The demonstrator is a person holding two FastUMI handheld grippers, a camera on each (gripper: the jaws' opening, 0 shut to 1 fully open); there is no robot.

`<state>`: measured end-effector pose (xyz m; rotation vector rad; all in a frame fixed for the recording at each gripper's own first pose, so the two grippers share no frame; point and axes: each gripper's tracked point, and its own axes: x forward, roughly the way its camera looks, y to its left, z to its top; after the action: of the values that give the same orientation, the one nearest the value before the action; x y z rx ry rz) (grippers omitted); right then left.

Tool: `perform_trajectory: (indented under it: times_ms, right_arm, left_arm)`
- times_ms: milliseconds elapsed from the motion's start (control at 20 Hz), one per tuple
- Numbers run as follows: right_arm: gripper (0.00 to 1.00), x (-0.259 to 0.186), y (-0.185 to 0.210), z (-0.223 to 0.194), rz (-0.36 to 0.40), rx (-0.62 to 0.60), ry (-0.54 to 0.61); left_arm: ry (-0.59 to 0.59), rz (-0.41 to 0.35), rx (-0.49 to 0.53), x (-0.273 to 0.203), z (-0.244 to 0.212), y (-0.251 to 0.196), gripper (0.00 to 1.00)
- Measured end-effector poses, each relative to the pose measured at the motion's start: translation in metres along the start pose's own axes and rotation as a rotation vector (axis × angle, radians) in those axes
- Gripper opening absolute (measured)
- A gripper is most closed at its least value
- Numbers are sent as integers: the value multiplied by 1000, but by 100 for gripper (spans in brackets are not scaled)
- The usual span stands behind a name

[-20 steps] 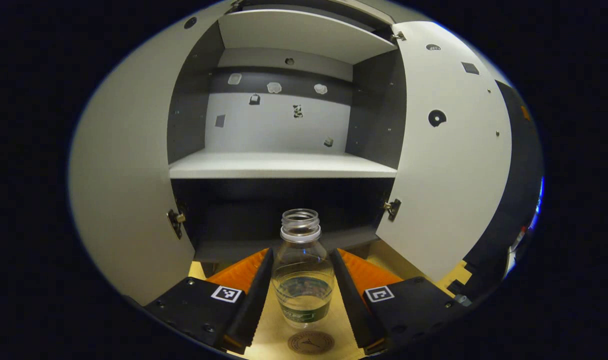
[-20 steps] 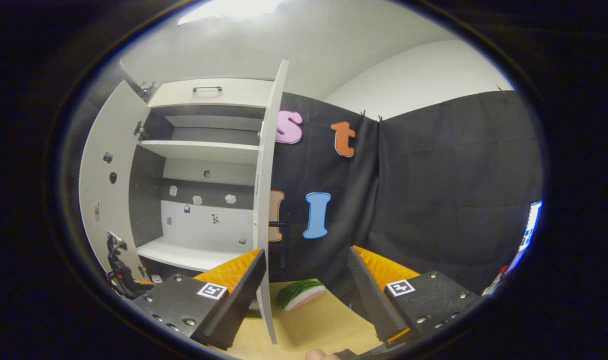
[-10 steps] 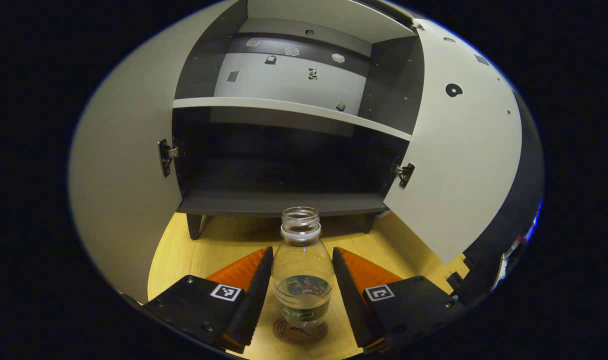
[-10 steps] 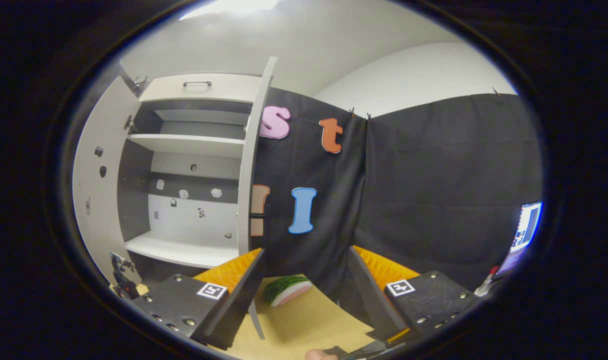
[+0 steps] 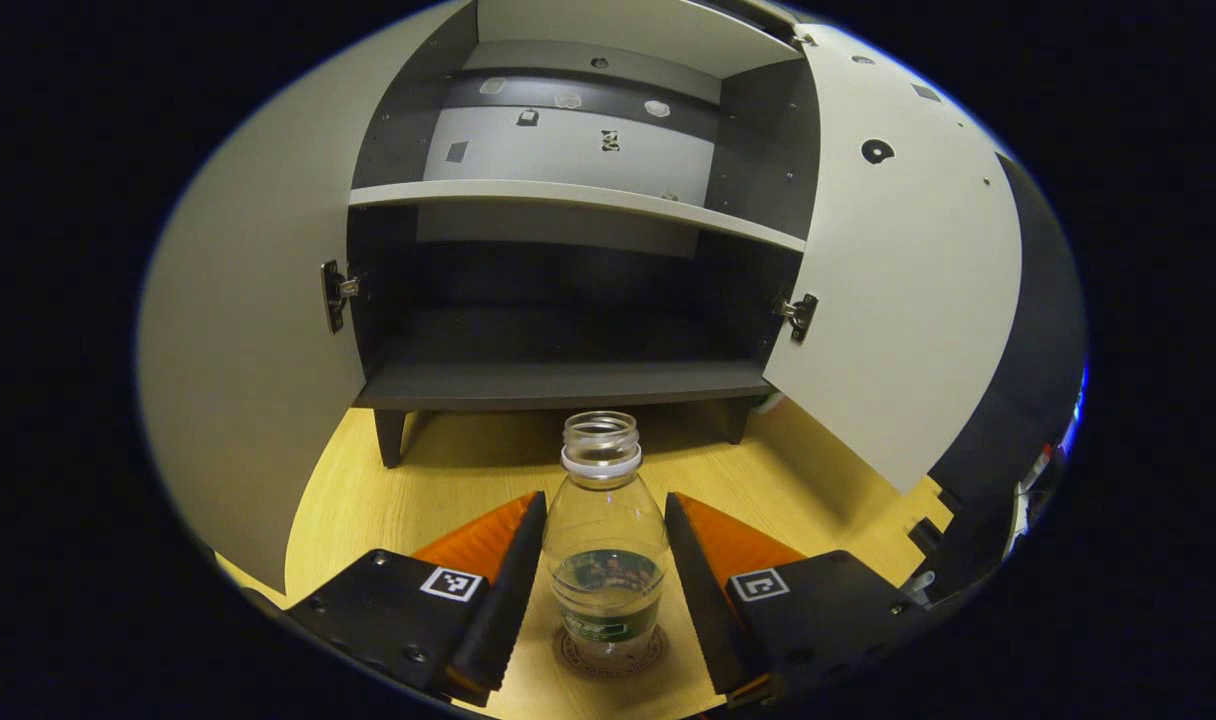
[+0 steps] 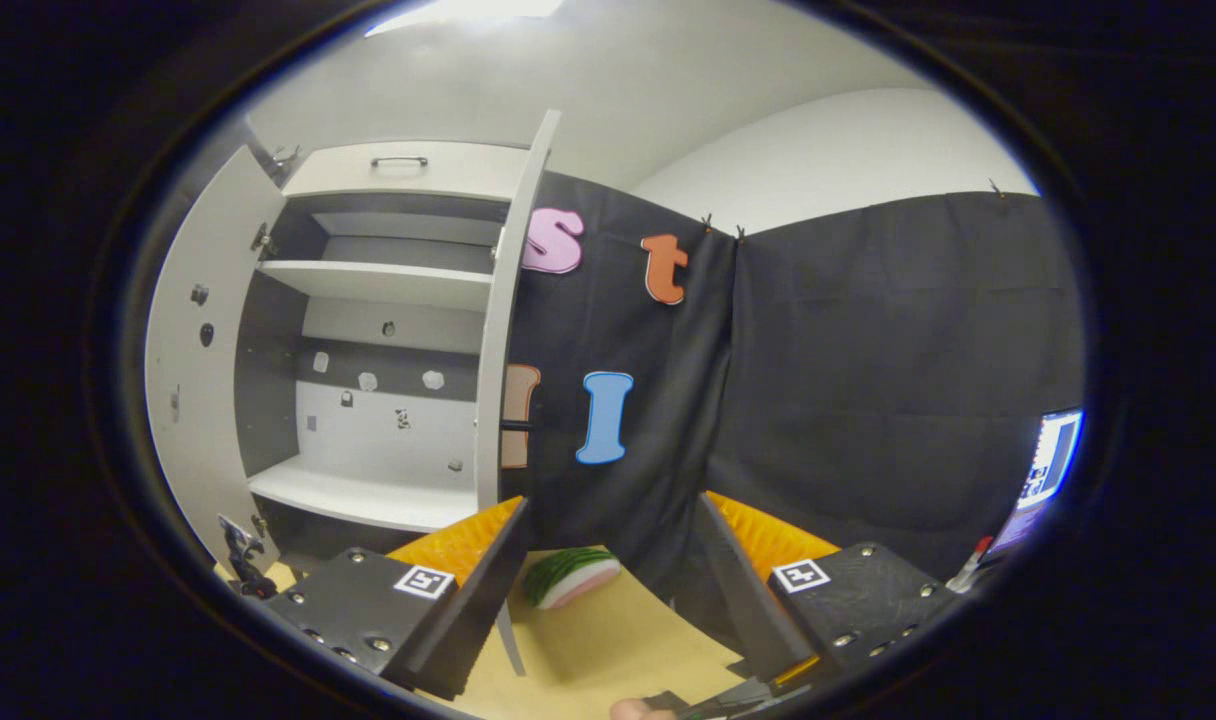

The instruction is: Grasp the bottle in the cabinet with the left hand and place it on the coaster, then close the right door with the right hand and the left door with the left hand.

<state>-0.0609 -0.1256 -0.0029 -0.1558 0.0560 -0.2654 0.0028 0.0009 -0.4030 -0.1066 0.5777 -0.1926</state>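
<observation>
Left gripper view, bottom centre: my left claw (image 5: 605, 585) clamped the bottle (image 5: 605, 545) over the coaster (image 5: 610, 652) — upright for release; right claw (image 6: 610, 590) gaped empty.

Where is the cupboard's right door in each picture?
Left gripper view: the right door hangs open at the right, with its wide inner face towards us.
Right gripper view: the right door stands left of centre, seen almost edge-on.
Shared landmark: the white shelf just left of that door.
</observation>
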Motion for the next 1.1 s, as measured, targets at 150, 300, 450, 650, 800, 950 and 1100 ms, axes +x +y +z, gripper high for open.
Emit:
perform_trajectory:
  times_ms: [150, 300, 450, 650, 800, 950, 1100]
  right_arm:
    - [100, -3, 3, -4, 8, -4, 5]
    - [100, -4, 8, -6, 21, -3, 6]
    - [100, 4, 14, -8, 41, 0, 14]
    - [100, 7, 23, -12, 64, 5, 18]
    - [100, 9, 26, -15, 70, 10, 23]
    - [100, 9, 24, -17, 67, 14, 26]
    - [100, 10, 21, -20, 60, 20, 30]
  left_arm:
    - [-6, -5, 22, -3, 0, 0, 77]
    - [-3, -10, 32, -10, -5, -2, 76]
    - [7, -14, 38, -20, -10, -5, 75]
    - [15, -17, 45, -28, -14, -5, 75]
    - [25, -17, 46, -31, -17, -5, 75]
    - [40, -26, 66, -34, -20, -8, 75]
    - [57, -37, 97, -38, -23, -9, 75]
